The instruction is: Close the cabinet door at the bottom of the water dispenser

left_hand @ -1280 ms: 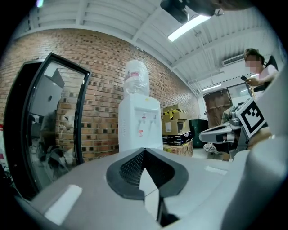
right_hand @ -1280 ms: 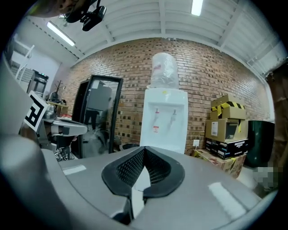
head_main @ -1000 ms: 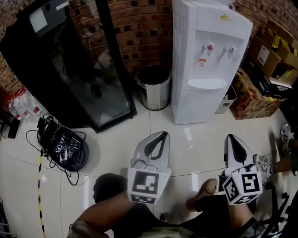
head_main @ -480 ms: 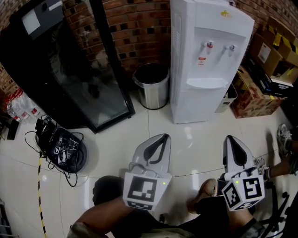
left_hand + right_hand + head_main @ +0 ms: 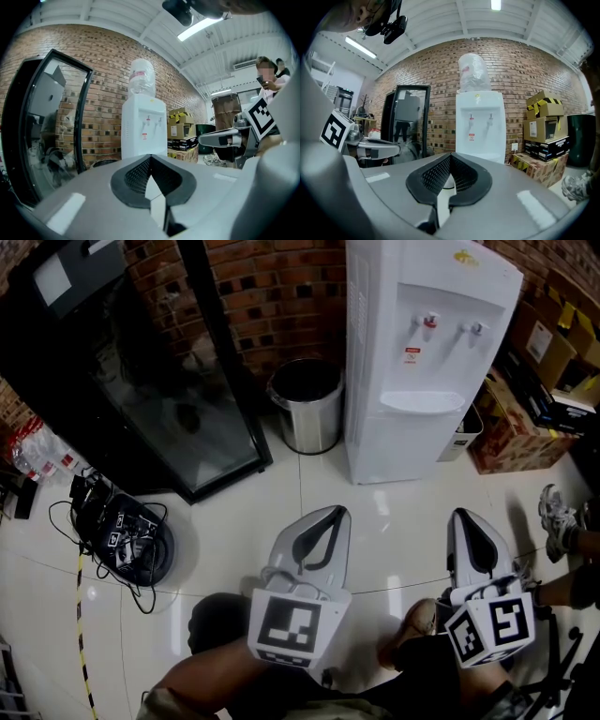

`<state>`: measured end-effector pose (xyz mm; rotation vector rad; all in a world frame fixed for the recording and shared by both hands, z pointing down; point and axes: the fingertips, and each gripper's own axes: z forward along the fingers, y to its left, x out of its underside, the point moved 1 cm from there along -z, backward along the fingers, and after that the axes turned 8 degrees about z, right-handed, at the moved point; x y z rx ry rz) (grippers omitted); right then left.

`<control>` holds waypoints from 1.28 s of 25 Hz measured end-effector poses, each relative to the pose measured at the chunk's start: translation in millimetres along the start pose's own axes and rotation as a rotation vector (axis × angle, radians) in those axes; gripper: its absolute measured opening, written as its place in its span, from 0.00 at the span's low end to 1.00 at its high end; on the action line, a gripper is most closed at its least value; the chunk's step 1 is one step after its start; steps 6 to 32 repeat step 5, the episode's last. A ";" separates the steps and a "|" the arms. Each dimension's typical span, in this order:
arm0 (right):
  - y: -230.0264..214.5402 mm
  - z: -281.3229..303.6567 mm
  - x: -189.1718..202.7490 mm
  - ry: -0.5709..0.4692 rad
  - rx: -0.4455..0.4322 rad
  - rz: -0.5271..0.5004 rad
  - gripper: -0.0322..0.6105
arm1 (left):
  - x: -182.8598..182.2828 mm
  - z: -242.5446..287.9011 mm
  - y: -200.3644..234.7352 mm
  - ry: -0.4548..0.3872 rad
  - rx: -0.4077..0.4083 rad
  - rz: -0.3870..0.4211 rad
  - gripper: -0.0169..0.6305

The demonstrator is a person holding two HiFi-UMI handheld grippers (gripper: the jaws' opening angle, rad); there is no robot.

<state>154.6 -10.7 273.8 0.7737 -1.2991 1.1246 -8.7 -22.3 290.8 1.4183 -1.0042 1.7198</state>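
The white water dispenser [image 5: 422, 352] stands against the brick wall, with a bottle on top [image 5: 474, 72]. Its lower cabinet front [image 5: 408, 451] looks flush and I see no door standing out. My left gripper [image 5: 336, 514] is shut and empty, low over the floor tiles, well short of the dispenser. My right gripper [image 5: 466, 517] is shut and empty too, level with the left one. In the left gripper view the dispenser [image 5: 144, 129] is straight ahead beyond the left gripper [image 5: 150, 157]. In the right gripper view the dispenser [image 5: 480, 126] rises behind the right gripper [image 5: 451, 155], which hides the cabinet.
A steel bin [image 5: 307, 404] stands left of the dispenser, beside a black glass-door fridge [image 5: 141, 381]. Cardboard boxes [image 5: 525, 418] are stacked at the right. A tangle of cables [image 5: 127, 535] lies on the floor at left. Another person's shoe [image 5: 560, 512] is at the right edge.
The head view has shifted slightly, so the dispenser sits a little more to the right. Both grippers have kept their places and stayed shut. The shoe at the right has moved a little.
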 end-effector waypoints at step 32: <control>-0.5 2.0 -1.7 0.003 -0.004 -0.002 0.05 | -0.3 2.2 2.5 0.007 -0.006 -0.003 0.03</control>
